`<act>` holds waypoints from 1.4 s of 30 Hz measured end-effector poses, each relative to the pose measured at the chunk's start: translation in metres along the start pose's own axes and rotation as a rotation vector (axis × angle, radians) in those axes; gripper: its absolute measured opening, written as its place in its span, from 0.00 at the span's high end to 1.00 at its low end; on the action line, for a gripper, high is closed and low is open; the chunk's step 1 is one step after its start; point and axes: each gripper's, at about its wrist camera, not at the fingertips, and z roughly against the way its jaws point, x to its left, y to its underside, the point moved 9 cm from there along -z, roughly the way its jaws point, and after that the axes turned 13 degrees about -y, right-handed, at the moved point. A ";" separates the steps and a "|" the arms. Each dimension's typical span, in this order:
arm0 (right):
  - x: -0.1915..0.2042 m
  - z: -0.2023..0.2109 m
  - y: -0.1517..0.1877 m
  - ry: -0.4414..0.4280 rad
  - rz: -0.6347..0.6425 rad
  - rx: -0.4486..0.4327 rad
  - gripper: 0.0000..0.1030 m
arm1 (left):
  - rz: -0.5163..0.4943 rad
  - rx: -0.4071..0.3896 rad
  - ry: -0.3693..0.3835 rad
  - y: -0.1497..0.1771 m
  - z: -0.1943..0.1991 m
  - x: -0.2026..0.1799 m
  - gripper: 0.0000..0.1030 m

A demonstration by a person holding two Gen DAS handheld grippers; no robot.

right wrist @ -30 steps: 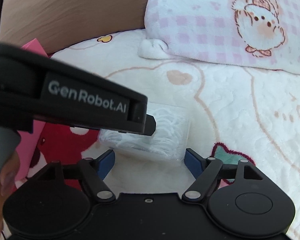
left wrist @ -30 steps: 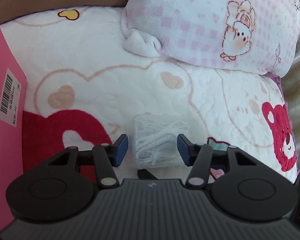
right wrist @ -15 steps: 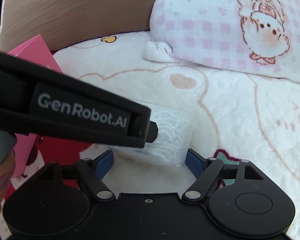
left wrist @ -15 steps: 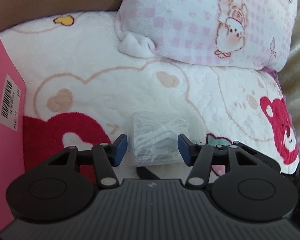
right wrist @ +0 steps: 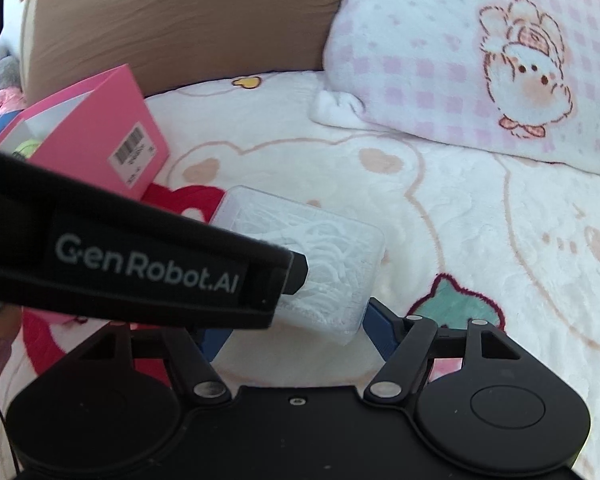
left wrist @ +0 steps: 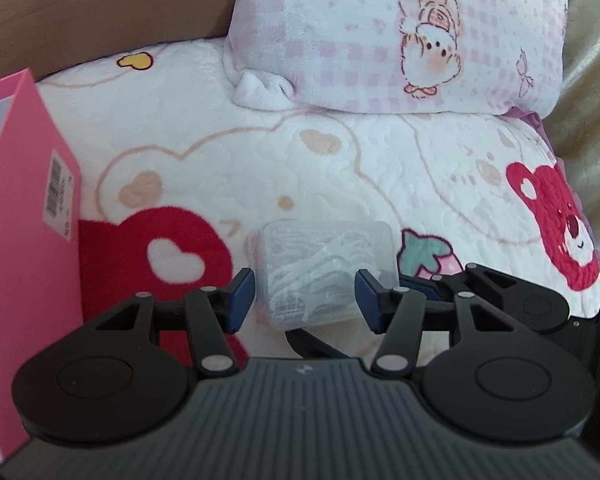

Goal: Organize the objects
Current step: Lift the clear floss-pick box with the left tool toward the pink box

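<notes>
right claw: jaws just been narrowing around the clear box, pads near its sides, contact not certain
left claw: partly open, holding nothing, lifted a bit
box spot: on white blanket, beside pink box
meaning: pickup close, stowing probably next

One clear plastic box, one pink carton, one checked pillow, one brown cushion.
</notes>
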 end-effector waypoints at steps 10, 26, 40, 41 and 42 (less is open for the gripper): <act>0.031 0.029 0.012 -0.030 0.042 -0.021 0.28 | -0.046 -0.029 -0.002 0.022 0.037 0.004 0.50; 0.066 0.055 0.025 -0.051 0.051 -0.023 0.28 | -0.128 -0.052 -0.043 0.050 0.090 0.007 0.50; 0.105 0.081 0.032 -0.067 0.099 -0.019 0.28 | -0.121 -0.058 -0.047 0.070 0.128 0.022 0.50; 0.109 0.082 0.032 -0.066 0.108 -0.018 0.28 | -0.118 -0.059 -0.048 0.071 0.132 0.024 0.50; 0.113 0.084 0.032 -0.064 0.118 -0.018 0.28 | -0.118 -0.060 -0.047 0.073 0.135 0.026 0.50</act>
